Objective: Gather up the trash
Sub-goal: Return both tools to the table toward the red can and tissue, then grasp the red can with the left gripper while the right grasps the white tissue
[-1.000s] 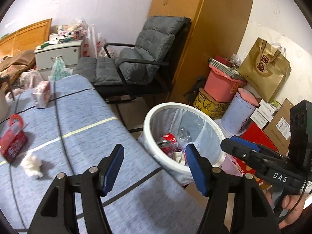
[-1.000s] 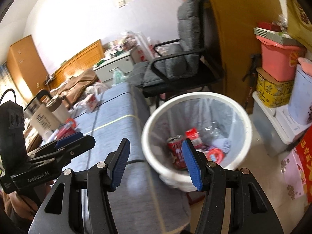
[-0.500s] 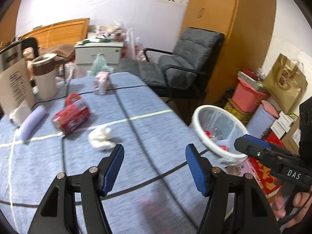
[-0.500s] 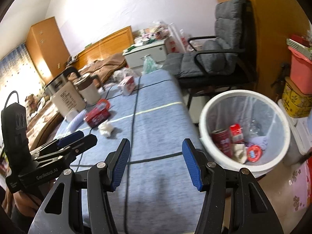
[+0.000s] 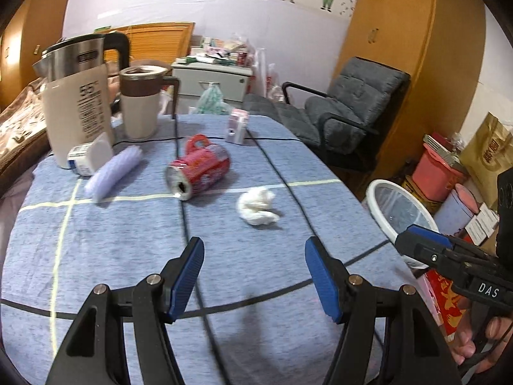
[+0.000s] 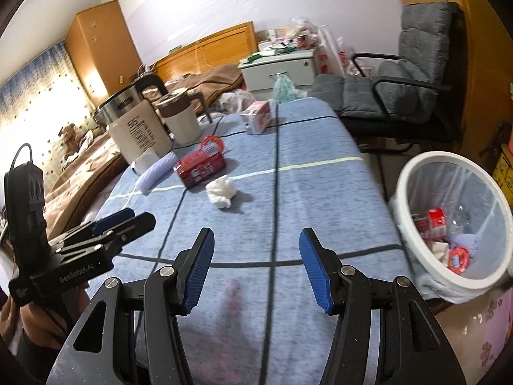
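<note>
A crumpled white tissue (image 5: 257, 207) lies mid-table on the blue cloth; it also shows in the right wrist view (image 6: 221, 191). A crushed red can (image 5: 198, 171) lies on its side just behind it, also in the right wrist view (image 6: 200, 165). A white bin (image 6: 449, 224) lined with clear plastic stands on the floor right of the table and holds red cans and wrappers. My left gripper (image 5: 255, 276) is open and empty above the table's near part. My right gripper (image 6: 256, 268) is open and empty, to its right.
A white kettle (image 5: 77, 109), a lidded mug (image 5: 141, 102), a lilac roll (image 5: 113, 173), a small white tub (image 5: 86, 158) and a pink carton (image 5: 238, 125) stand at the table's far side. A grey chair (image 5: 346, 112) and stacked boxes (image 5: 439, 173) are on the right.
Both grippers have swung left from over the bin to over the table. The tissue, can and kettle have come into view. Both stay open.
</note>
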`<state>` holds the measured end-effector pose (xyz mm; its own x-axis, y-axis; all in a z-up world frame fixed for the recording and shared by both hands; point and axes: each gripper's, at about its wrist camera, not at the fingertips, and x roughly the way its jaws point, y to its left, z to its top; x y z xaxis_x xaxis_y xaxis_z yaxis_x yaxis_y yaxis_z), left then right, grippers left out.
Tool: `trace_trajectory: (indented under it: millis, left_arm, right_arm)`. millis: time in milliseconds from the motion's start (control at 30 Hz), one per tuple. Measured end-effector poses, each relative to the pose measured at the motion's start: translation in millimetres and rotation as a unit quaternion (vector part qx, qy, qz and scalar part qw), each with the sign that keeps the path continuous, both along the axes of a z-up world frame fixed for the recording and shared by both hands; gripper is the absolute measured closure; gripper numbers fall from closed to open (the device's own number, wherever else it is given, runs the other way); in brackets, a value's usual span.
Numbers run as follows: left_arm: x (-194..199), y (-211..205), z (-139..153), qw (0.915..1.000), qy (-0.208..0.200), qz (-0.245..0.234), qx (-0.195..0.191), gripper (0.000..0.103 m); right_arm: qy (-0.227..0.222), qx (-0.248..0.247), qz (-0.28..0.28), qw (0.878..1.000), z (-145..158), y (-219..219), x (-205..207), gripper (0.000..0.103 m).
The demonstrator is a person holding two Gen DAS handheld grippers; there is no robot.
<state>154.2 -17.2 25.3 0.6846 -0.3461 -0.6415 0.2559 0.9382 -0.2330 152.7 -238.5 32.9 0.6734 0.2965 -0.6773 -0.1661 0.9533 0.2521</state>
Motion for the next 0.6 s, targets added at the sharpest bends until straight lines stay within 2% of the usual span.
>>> trace_trajectory:
  millis: [367, 600]
  left_arm:
    - [26, 47, 0, 0.9994, -0.008, 0.032, 0.013, 0.036]
    - [50, 76, -13, 0.9985, 0.004, 0.053, 0.009, 0.036]
  right_arm:
    - [0.017, -0.012, 0.028, 0.999, -13, 33, 35, 0.047]
    - [0.033, -0.020, 0.037, 0.999, -32, 56, 71, 0.047]
